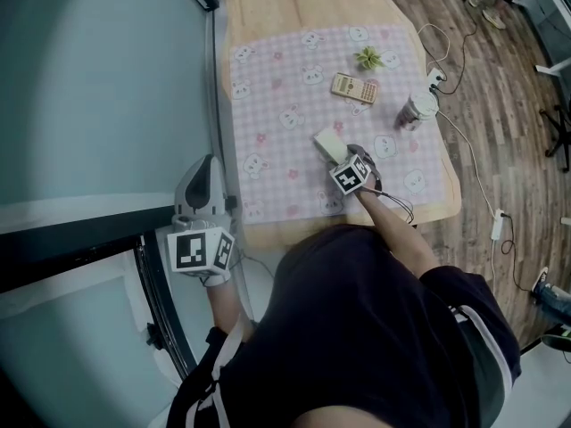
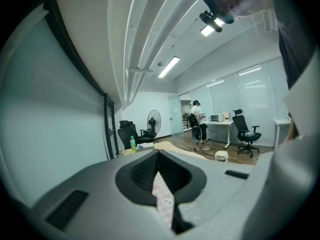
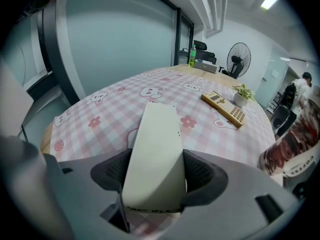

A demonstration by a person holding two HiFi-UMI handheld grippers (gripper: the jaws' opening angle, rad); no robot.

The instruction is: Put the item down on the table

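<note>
A cream rectangular box (image 1: 328, 144) (image 3: 155, 134) sits between the jaws of my right gripper (image 1: 352, 175) (image 3: 156, 176), which is shut on its near end. The box points away from me, low over the pink checked tablecloth (image 1: 285, 105) (image 3: 110, 109) near the table's front edge. I cannot tell whether it touches the cloth. My left gripper (image 1: 203, 169) (image 2: 160, 184) hangs off the table's left side beside the glass wall. Its jaws are shut with nothing in them, and only a sliver of the cloth shows past them.
On the cloth lie a calculator (image 1: 354, 88) (image 3: 223, 107), a small potted plant (image 1: 368, 58) (image 3: 243, 94) and a printed coffee cup (image 1: 417, 108) (image 3: 292, 149) at the right edge. Cables (image 1: 464, 141) run over the wooden floor. A glass wall (image 1: 107, 87) bounds the left.
</note>
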